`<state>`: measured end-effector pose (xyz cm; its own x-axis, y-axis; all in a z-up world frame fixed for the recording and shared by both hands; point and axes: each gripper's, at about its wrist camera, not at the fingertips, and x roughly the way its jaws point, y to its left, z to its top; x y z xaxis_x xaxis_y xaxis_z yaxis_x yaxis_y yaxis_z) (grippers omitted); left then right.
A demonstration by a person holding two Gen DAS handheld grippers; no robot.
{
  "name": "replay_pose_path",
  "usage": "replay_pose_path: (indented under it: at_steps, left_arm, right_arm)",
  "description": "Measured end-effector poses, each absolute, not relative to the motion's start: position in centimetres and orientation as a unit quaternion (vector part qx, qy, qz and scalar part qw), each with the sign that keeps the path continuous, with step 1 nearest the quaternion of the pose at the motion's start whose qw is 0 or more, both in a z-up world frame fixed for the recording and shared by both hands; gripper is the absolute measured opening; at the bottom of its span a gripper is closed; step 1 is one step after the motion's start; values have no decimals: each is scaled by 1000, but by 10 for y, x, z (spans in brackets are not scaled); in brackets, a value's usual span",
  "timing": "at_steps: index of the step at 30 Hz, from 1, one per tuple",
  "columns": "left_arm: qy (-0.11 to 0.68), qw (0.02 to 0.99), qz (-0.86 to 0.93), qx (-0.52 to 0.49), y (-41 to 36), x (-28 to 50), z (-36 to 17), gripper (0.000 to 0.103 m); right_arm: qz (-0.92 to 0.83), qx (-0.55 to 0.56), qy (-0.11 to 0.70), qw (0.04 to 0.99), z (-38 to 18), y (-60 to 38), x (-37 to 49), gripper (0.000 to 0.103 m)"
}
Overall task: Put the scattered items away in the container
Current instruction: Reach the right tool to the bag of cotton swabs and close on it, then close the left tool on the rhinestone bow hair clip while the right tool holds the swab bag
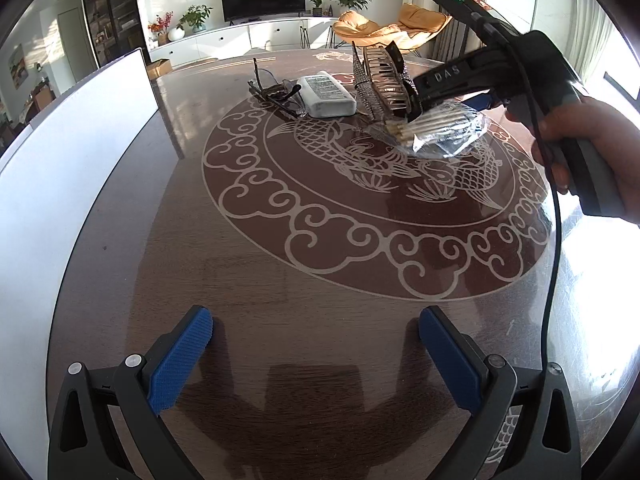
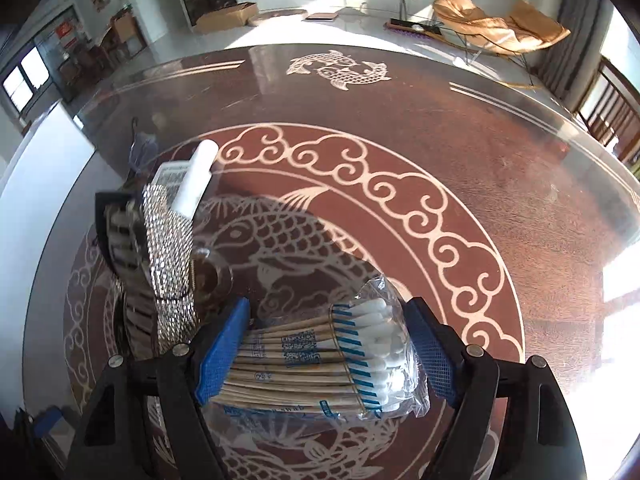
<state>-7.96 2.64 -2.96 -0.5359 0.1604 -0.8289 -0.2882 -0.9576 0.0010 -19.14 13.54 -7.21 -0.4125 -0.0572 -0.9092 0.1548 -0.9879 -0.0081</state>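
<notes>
Now the right gripper (image 2: 328,356) is low over the dark brown round bench (image 1: 320,280) with a pale carved fish pattern, and its blue-padded jaws stand on both sides of a clear plastic bag of wooden cotton swabs with white tips (image 2: 320,360). The left pad touches the stick ends of the bag, while the right pad is just beside the bag's edge, so the jaws are parted around it and I cannot say that they grip it firmly. In the left wrist view the same bag (image 1: 448,132) lies on the bench under the black body of the right gripper (image 1: 416,100), which a person's hand (image 1: 592,152) holds by the handle. Just beside the bag, on its left in the right wrist view, stands a large silver hair claw covered with rhinestones (image 2: 168,248). Behind it lies a white rectangular box with a grey printed top (image 1: 326,94), and next to this a pair of dark thin-framed glasses (image 1: 276,92). The left gripper (image 1: 316,360) hovers above a bare part of the bench, its jaws wide apart with nothing between them. A white flat container wall (image 1: 80,140) stands at the left edge of the bench, well apart from the items.
</notes>
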Motion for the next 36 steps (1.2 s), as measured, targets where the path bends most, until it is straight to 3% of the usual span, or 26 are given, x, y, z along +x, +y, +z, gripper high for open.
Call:
replay_pose_path:
  at_steps: [5, 9, 11, 15, 19, 23, 26, 28, 36]
  left_arm:
    - [68, 128, 874, -464, 26, -80, -30, 103]
    - [68, 128, 874, -464, 26, -81, -30, 103]
    - [68, 128, 874, -464, 26, -81, -30, 103]
    - [68, 129, 874, -464, 26, -81, -30, 103]
    - [68, 130, 874, -464, 26, -82, -30, 103]
    - [68, 130, 874, -464, 26, -82, -30, 103]
    - [69, 129, 874, -464, 26, -82, -30, 103]
    - [69, 129, 874, -464, 26, -82, -30, 103]
    - [78, 149, 868, -467, 27, -77, -30, 103]
  right_arm:
    - [-803, 574, 92, 134, -74, 130, -118, 81]
    - [-832, 534, 113, 99, -47, 135, -100, 79]
    - [-870, 481, 93, 59, -22, 141, -108, 79]
    - [-904, 425, -22, 34, 8, 150, -154, 79]
    - [-887, 462, -4, -3, -7, 131, -193, 79]
    - [-882, 460, 4, 107, -14, 103, -166, 79]
    - [-832, 489, -56, 257, -19, 91, -132, 79]
    - [-823, 486, -83, 283, -17, 95, -111, 79]
    - [-875, 447, -128, 136, -18, 171, -45, 79]
